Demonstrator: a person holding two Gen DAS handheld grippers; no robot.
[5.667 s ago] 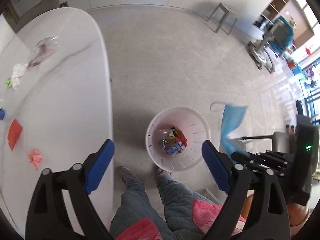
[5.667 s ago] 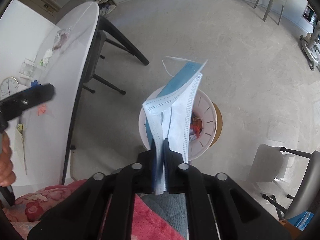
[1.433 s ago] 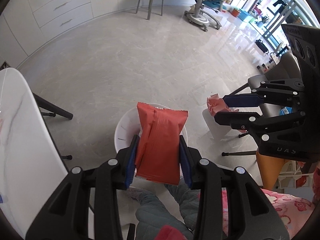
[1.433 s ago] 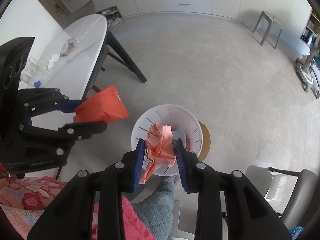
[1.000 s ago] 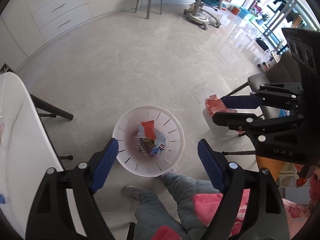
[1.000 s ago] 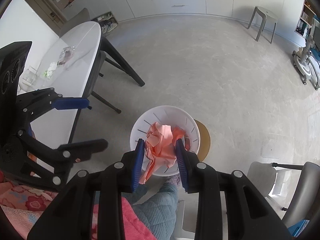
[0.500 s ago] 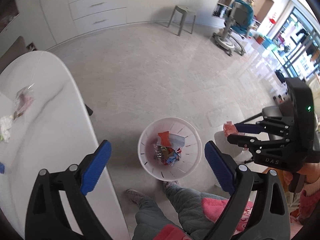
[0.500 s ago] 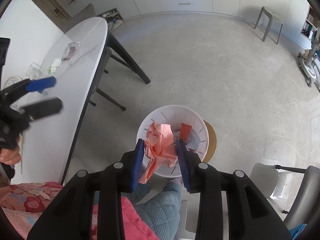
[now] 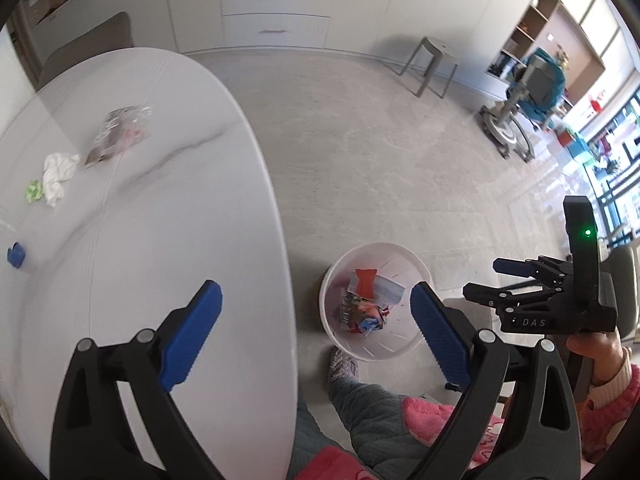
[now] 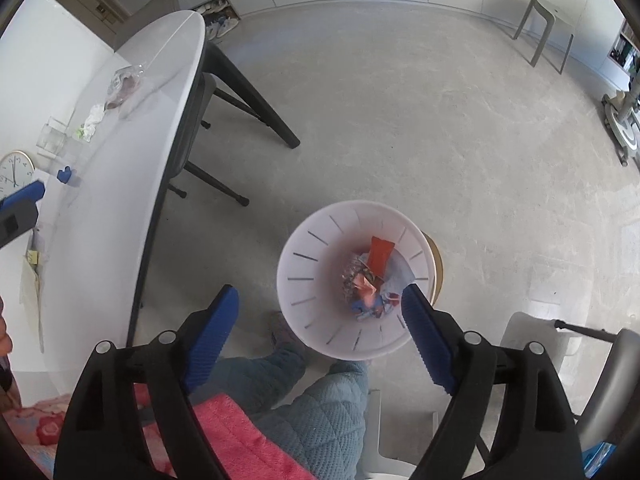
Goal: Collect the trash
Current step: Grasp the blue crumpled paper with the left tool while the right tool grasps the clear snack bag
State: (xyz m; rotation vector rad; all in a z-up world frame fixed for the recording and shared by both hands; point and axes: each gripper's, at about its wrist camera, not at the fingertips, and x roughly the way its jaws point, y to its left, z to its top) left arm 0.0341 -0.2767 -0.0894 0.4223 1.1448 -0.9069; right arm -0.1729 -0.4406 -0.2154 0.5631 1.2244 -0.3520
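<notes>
1. We see the white slotted bin (image 10: pixel 320 304) on the floor just beside the table, near the person's foot; inside lie a red wrapper (image 10: pixel 380 254), a pale blue mask (image 10: pixel 398 274) and mixed crumpled scraps.
2. Our right gripper (image 10: pixel 320 332) hangs above the bin with its jaws spread wide and nothing between them; the right-hand blue pad overlaps the bin's rim in this view.
3. Our left gripper (image 9: pixel 316 332) is also released and empty, one pad over the table edge, the other over the bin's side.
4. Only the left wrist view shows the right gripper (image 9: pixel 486 280) from the side, held in a hand (image 9: pixel 596 350), with a green light on its housing.
5. Only the right wrist view shows a wooden disc (image 10: pixel 436 268) peeking from under the bin, the table's dark legs (image 10: pixel 256 96), a clock (image 10: pixel 16 170) and a clear container (image 10: pixel 50 138).
6. On the white table (image 9: pixel 168 208) trash remains: a clear plastic bag (image 9: pixel 118 134), a white crumpled tissue (image 9: pixel 58 172), a green scrap (image 9: pixel 34 190) and a small blue piece (image 9: pixel 16 255), all well apart from the bin.
7. Farther off we see a grey stool (image 9: pixel 434 64), white drawers (image 9: pixel 276 8) and an office chair (image 9: pixel 532 92).
</notes>
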